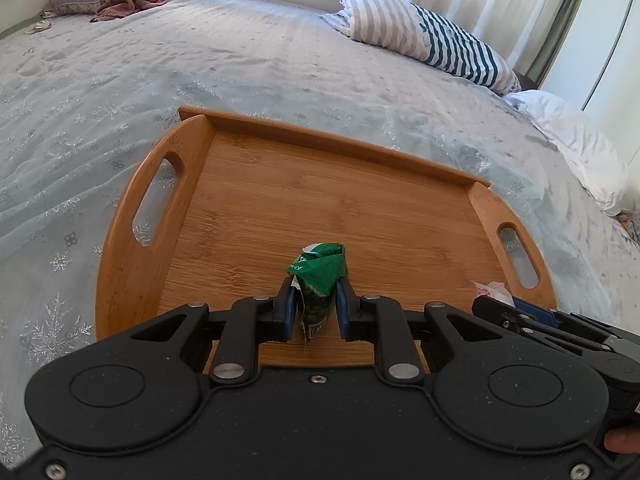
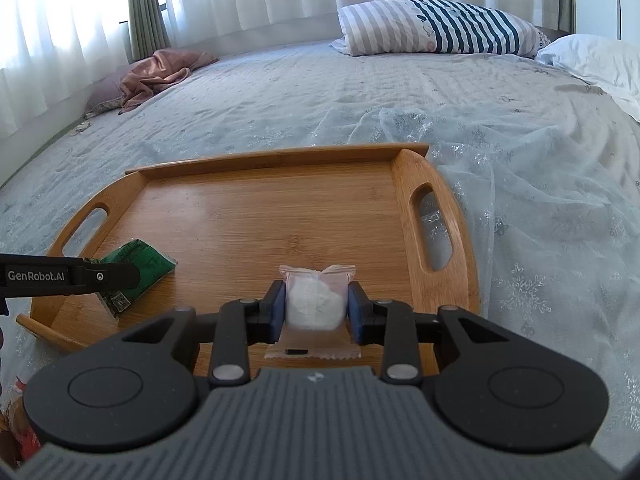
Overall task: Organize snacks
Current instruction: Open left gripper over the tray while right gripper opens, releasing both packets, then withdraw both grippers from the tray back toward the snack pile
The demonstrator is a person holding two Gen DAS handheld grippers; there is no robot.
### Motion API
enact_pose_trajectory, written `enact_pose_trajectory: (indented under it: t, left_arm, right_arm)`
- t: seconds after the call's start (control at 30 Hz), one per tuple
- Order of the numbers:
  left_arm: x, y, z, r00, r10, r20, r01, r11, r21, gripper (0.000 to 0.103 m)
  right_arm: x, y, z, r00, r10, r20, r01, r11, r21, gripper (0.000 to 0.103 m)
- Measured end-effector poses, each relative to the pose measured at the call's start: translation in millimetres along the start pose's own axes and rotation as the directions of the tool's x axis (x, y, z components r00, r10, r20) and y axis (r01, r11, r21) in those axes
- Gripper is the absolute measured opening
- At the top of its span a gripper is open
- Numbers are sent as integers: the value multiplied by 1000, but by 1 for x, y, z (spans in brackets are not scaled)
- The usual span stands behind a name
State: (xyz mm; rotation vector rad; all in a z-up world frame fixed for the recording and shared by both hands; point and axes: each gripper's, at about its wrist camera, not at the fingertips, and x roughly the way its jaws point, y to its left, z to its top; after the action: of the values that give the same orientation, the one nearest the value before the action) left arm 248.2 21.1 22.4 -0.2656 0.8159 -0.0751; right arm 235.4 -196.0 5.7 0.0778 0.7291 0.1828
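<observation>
Hovering over the wooden tray [image 1: 328, 200], left gripper [image 1: 316, 300] pinches a green packet [image 1: 320, 276], right gripper [image 2: 316, 304] a white one [image 2: 314, 304].

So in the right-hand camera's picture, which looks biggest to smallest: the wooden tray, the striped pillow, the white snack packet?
1. Wooden tray
2. Striped pillow, though it lies much farther off
3. White snack packet, nearest the camera, so flattered

Tray [image 2: 224, 216]: bamboo-grained wood, smooth, faint sheen.
Green packet [image 1: 320, 276]: glossy crinkled foil or plastic.
Pink-white packet [image 2: 316, 300]: translucent plastic film.
Bedspread [image 1: 280, 64]: matt quilted cloth under sheer glittery netting.
Gripper bodies [image 1: 316, 420]: matt black speckled plastic, metal pins.
</observation>
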Motion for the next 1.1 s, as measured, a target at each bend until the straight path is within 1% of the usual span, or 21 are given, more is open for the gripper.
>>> enact_pose_trajectory:
  t: [0.53, 0.6, 0.63, 0.67, 0.7, 0.77, 0.83, 0.9, 0.97, 1.0, 1.07, 1.1]
  left_arm:
    - [2, 0, -2, 1000, 10, -3, -10, 1000, 17, 21]
    - [2, -3, -3, 1000, 20, 3, -20, 999, 37, 22]
    - [1, -4, -4, 1000, 26, 8, -26, 998, 51, 23]
    - [1, -6, -4, 999, 30, 12, -30, 998, 63, 26]
    - [0, -7, -5, 999, 31, 17, -32, 997, 75, 28]
    - [-1, -9, -7, 999, 26, 23, -28, 996, 87, 36]
    - [-4, -10, -7, 999, 20, 27, -23, 996, 88, 38]
    - [-7, -10, -8, 999, 16, 31, -19, 996, 89, 43]
    - [-12, -9, -9, 999, 11, 38, -15, 996, 90, 51]
    - [-15, -9, -9, 999, 6, 43, -10, 996, 93, 54]
    - [-23, -10, -12, 998, -9, 62, 2, 994, 107, 63]
    - [-27, -11, -13, 997, -12, 73, 4, 993, 117, 65]
  right_arm:
    - [3, 1, -2, 1000, -22, -3, 22, 999, -23, 38]
    - [3, 1, -2, 1000, -23, -1, 23, 999, -25, 43]
    - [3, 1, -3, 1000, -25, 0, 25, 999, -27, 48]
    - [3, 1, -3, 1000, -24, 0, 24, 999, -27, 51]
    - [3, 1, -3, 1000, -23, 1, 23, 999, -27, 51]
    - [2, 0, -3, 1000, -22, 4, 22, 999, -25, 56]
    - [-1, 0, -3, 1000, -18, 8, 18, 999, -28, 60]
    - [-4, 2, -3, 1000, -17, 14, 18, 999, -41, 63]
    - [-9, 4, -4, 999, -24, 24, 25, 998, -61, 70]
    - [-11, 5, -4, 999, -26, 29, 28, 997, -71, 72]
    - [-17, 6, -5, 999, -29, 42, 32, 996, -89, 78]
    - [-20, 8, -6, 998, -29, 51, 34, 995, -98, 80]
